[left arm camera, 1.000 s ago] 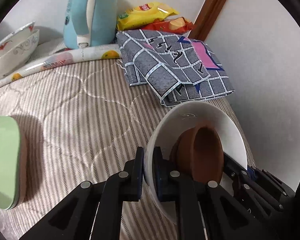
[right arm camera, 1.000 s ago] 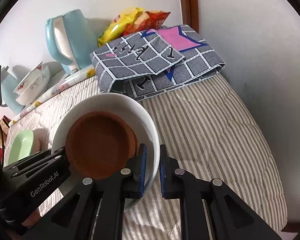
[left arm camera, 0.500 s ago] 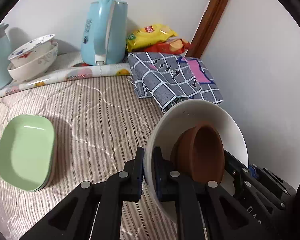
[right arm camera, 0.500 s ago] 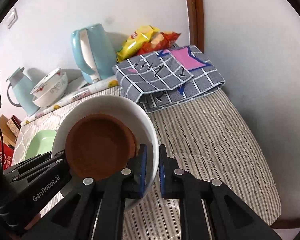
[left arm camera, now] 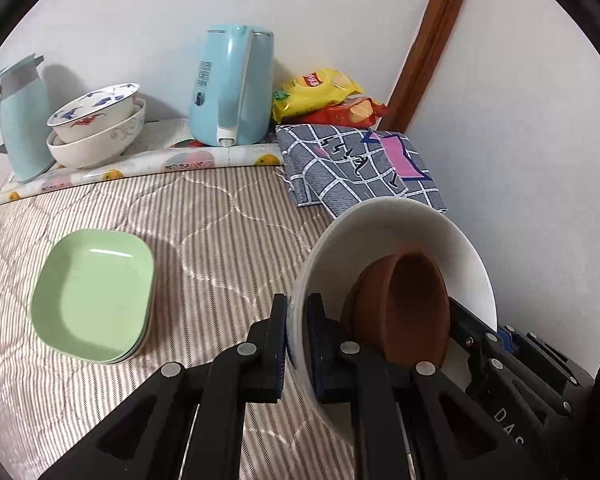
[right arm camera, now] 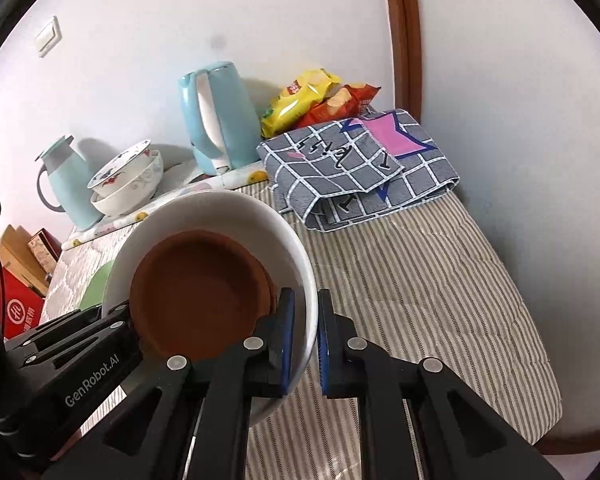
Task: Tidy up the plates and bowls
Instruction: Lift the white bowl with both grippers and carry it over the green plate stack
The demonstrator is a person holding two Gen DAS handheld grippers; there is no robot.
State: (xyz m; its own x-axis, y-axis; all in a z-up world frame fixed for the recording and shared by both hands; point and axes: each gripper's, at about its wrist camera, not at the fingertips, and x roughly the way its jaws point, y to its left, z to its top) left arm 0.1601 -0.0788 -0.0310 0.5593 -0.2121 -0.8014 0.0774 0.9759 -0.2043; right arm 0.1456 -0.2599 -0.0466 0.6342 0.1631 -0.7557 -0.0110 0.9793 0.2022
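Observation:
A white bowl with a brown dish inside hangs above the striped bed cover. My left gripper is shut on the bowl's left rim. On the opposite rim my right gripper is shut too, and it shows at the lower right of the left wrist view. Green plates lie stacked on the cover to the left; a sliver of the green plates peeks out behind the bowl. Two patterned bowls sit nested at the back left.
At the back stand a light blue kettle, a pale flask and snack bags. A folded grey checked cloth lies by the wall. Red boxes sit beyond the left edge.
Both grippers have risen and drawn back with the white bowl still held. More of the back wall, the flask and the whole green plate stack have come into view.

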